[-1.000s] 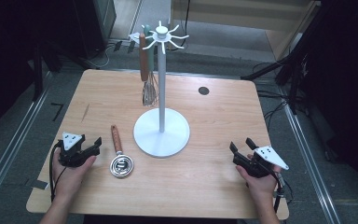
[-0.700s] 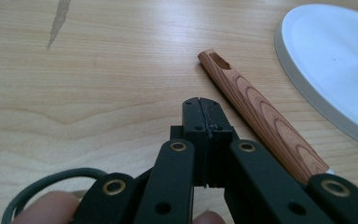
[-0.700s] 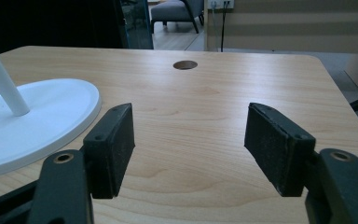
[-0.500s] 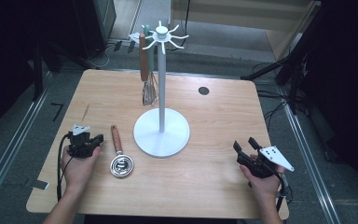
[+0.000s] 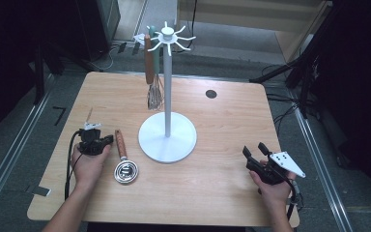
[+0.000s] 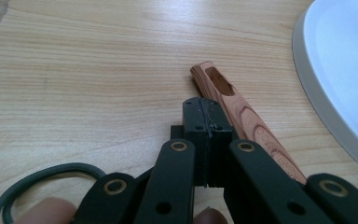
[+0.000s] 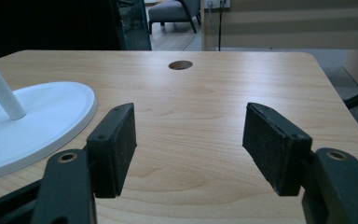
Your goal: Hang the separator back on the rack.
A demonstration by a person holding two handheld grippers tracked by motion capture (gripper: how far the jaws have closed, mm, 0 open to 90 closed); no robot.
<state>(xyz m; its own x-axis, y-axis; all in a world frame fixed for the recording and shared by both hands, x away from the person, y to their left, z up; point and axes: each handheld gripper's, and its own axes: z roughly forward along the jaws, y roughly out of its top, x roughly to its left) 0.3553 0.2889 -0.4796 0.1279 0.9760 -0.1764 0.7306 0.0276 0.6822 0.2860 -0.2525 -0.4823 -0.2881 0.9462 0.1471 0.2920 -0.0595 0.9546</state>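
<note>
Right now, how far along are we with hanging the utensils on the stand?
Done: a whisk hangs from the white stand. In hand: the left hand-held gripper, jaws shut and empty, sits beside the strainer's wooden handle. Left: gripping and hanging the strainer. The right hand-held gripper waits open.

My table [image 5: 222, 193] is pale wood with a fine grain and a soft sheen. The strainer [image 5: 123, 162] near its left edge has a reddish, smooth wooden handle [image 6: 242, 112] with dark streaks, and a shiny metal bowl. My left gripper [image 6: 207, 135] has matt black plastic jaws; the right gripper [image 7: 189, 149] carries rough, dull black pads. The stand [image 5: 167, 140] looks smooth white, faintly glossy. The whisk [image 5: 154, 94] hanging on it has metal wires.
</note>
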